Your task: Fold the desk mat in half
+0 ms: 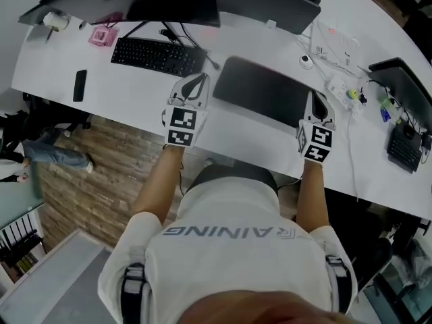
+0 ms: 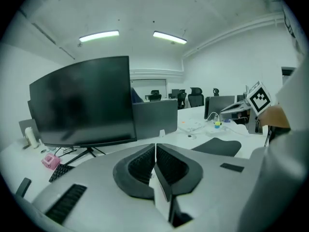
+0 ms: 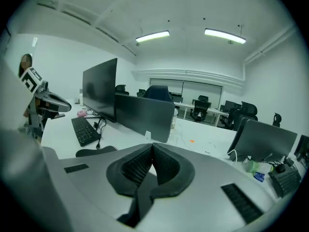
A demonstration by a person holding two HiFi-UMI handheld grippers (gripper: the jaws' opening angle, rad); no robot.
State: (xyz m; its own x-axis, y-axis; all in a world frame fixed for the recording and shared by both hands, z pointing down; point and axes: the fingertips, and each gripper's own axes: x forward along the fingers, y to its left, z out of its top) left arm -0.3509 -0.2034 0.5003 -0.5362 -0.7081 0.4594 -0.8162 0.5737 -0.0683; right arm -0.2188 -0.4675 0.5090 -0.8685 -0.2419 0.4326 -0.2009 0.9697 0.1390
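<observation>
L gripper [image 1: 198, 81] jaws shut on near-left corner of desk mat [image 1: 266, 90], R gripper [image 1: 316, 98] jaws shut on near-right corner, dark mat on white bench [image 1: 121, 93], just right of keyboard [image 1: 156, 56]

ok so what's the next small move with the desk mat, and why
Probably carry both tongs forward, away from the body, so the held near edge passes over toward the far edge. The left tongs and right tongs are each shut on a near corner of the desk mat, held up above the desk.
</observation>
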